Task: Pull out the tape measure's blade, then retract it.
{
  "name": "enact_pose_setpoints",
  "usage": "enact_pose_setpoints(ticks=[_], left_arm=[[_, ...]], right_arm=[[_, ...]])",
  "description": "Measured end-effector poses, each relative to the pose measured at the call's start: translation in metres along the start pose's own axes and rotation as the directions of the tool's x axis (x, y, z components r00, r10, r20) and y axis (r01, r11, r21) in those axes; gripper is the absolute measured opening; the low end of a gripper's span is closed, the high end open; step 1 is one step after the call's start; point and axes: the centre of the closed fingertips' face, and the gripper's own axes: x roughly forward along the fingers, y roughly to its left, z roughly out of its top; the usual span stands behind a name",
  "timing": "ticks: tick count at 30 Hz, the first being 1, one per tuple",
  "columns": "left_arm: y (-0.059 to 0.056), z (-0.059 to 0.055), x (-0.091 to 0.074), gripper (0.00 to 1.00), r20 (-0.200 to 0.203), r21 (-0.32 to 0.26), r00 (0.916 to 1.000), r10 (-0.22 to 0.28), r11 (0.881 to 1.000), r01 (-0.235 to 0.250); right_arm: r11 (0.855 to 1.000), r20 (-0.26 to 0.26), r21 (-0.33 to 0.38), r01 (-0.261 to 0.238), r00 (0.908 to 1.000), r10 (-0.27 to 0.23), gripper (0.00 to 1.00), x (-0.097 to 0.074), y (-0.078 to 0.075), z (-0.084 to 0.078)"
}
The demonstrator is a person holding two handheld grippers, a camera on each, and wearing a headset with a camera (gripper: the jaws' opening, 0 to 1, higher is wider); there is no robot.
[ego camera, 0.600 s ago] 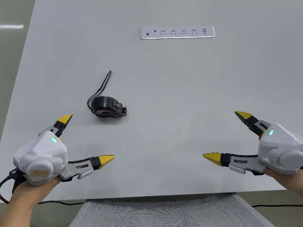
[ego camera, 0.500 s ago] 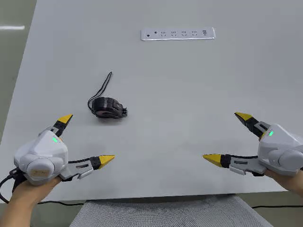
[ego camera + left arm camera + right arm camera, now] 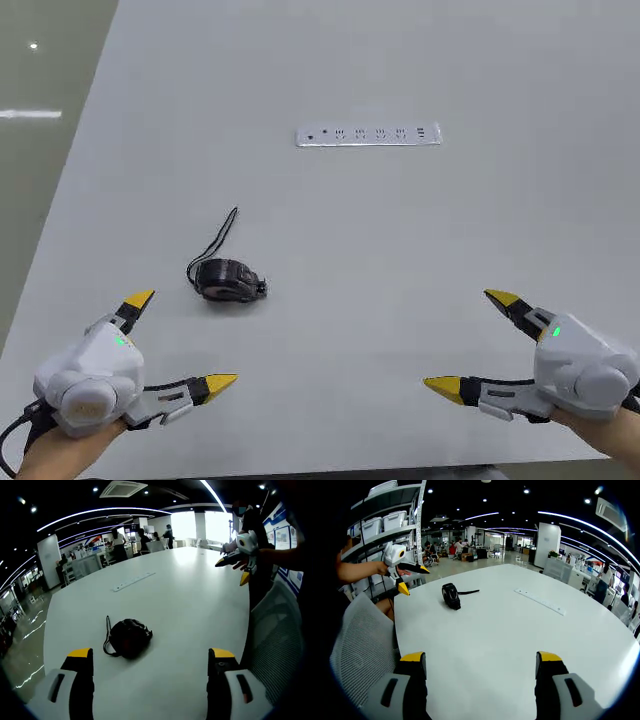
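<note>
A black tape measure (image 3: 227,280) with a thin black wrist strap lies on the white table (image 3: 380,240), left of centre. Its blade is inside the case. My left gripper (image 3: 180,340) hovers near the front left edge, open and holding nothing, short of the tape measure (image 3: 129,636). At the front right my right gripper (image 3: 473,340) is open as well, far from the tape measure (image 3: 451,596). The left gripper view has the right gripper (image 3: 238,555) at its upper right; the right gripper view has the left gripper (image 3: 402,568) at its left.
A white power strip (image 3: 368,134) lies flat farther back on the table, also seen as the power strip (image 3: 134,581) and the power strip (image 3: 540,601). A mesh chair (image 3: 360,645) sits at the table's near edge. Shelving and people stand in the distant office.
The head camera has tilted, so the table contents sit lower in the picture. Both grippers stay open near the front edge, and the tape measure has not moved.
</note>
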Motion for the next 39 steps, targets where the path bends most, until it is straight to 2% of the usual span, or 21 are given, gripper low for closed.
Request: enact_pose_setpoints(ticks=[7,14,18,23,30,34,39], left_arm=[[0.009,-0.001,0.001,0.93,-0.003,0.005,1.0000,0.005,1.000,-0.005],[0.013,-0.006,0.000,0.92,-0.029,0.025,0.9996,-0.004,1.000,0.005],[0.015,-0.007,0.003,0.91,-0.038,0.034,0.9991,-0.017,0.999,0.019],[0.016,-0.010,0.010,0.89,-0.061,0.053,0.9970,-0.048,0.997,0.051],[0.024,-0.013,0.019,0.82,-0.086,0.080,0.9931,-0.080,0.993,0.087],[0.030,-0.010,0.024,0.73,-0.089,0.119,0.9909,-0.101,0.987,0.111],[0.039,-0.003,0.034,0.66,-0.105,0.161,0.9871,-0.121,0.977,0.137]], right_arm=[[1.000,-0.001,-0.014,0.008,1.0000,-0.008,0.92,-0.003,-0.004,0.003],[1.000,0.005,-0.022,0.015,0.9999,-0.015,0.92,-0.009,-0.005,0.005],[1.000,0.000,-0.024,0.010,0.9999,-0.010,0.92,-0.011,-0.006,0.003],[1.000,-0.017,-0.018,-0.018,0.9997,0.017,0.89,-0.010,-0.003,0.000],[0.999,-0.030,-0.021,-0.024,0.9993,0.023,0.89,-0.010,-0.005,-0.003],[0.999,-0.039,-0.031,-0.034,0.9987,0.033,0.88,-0.010,-0.006,-0.007],[0.998,-0.038,-0.035,-0.046,0.9983,0.044,0.85,-0.009,-0.008,-0.007]])
